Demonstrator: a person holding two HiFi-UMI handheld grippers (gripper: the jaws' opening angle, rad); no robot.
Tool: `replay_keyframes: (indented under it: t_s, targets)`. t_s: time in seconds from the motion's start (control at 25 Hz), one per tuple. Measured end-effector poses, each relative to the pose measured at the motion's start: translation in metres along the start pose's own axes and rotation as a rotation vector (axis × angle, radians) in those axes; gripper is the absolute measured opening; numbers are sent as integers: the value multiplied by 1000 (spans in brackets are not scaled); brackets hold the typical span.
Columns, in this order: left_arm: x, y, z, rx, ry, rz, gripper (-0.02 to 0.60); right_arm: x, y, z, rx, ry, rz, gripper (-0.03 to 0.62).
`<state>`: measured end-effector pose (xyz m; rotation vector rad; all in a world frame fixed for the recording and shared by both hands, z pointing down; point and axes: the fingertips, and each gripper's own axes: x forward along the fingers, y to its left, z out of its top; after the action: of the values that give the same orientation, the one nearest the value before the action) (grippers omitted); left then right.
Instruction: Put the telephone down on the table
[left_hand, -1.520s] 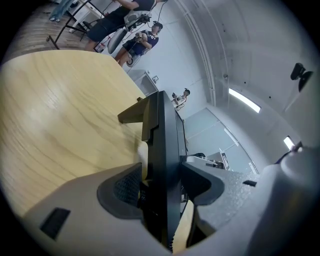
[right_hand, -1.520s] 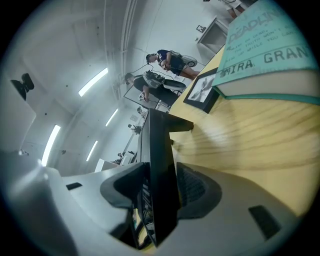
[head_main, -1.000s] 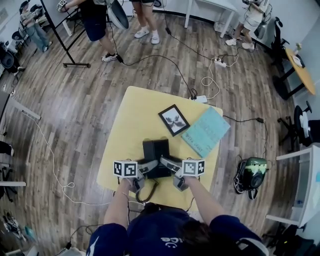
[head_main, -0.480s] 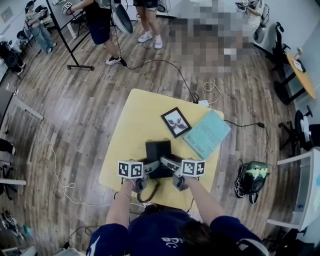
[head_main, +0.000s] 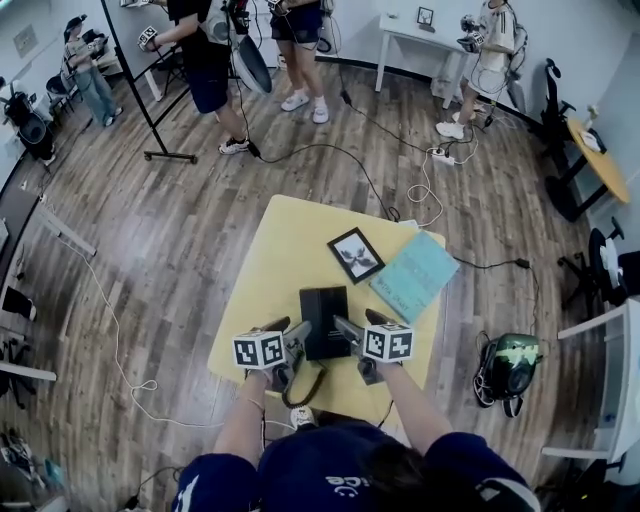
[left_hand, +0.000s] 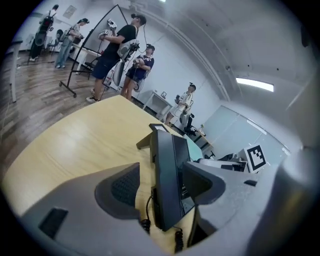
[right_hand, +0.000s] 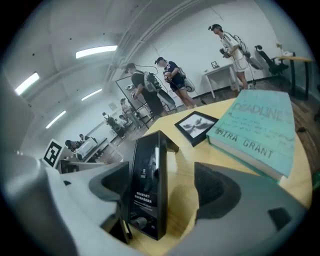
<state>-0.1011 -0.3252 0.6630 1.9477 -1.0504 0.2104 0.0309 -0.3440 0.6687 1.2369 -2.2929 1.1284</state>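
Telephone: the black telephone (head_main: 324, 322) rested on the yellow table (head_main: 285, 240), toward its 6 o'clock edge, with its coiled cord (head_main: 303, 385) trailing off at 6 o'clock.
Left side: the left gripper (head_main: 292, 332) sat at the telephone's 8 o'clock, tilted downward. Its jaws had just been opening and stood wide, the telephone between them unclamped.
Right side: the right gripper (head_main: 357, 325) mirrored it at 4 o'clock. Its jaws had likewise just been opening, wide around the telephone and gripping nothing.
Arms: both forearms (head_main: 245, 420) reached up from 6 o'clock, converging.
Nearby: framed picture (head_main: 355, 254) at the telephone's 1 o'clock; teal book (head_main: 414, 274) at 2 o'clock.
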Motion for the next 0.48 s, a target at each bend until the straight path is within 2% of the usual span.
replay_keyframes:
  t_s: [0.2, 0.48]
  targets:
    - [-29, -14, 1, 143, -59, 69, 255, -23, 22, 12, -64, -78, -10, 405]
    - [-71, -57, 14, 211, -211, 82, 255, -67, 47, 7, -105, -167, 3, 404]
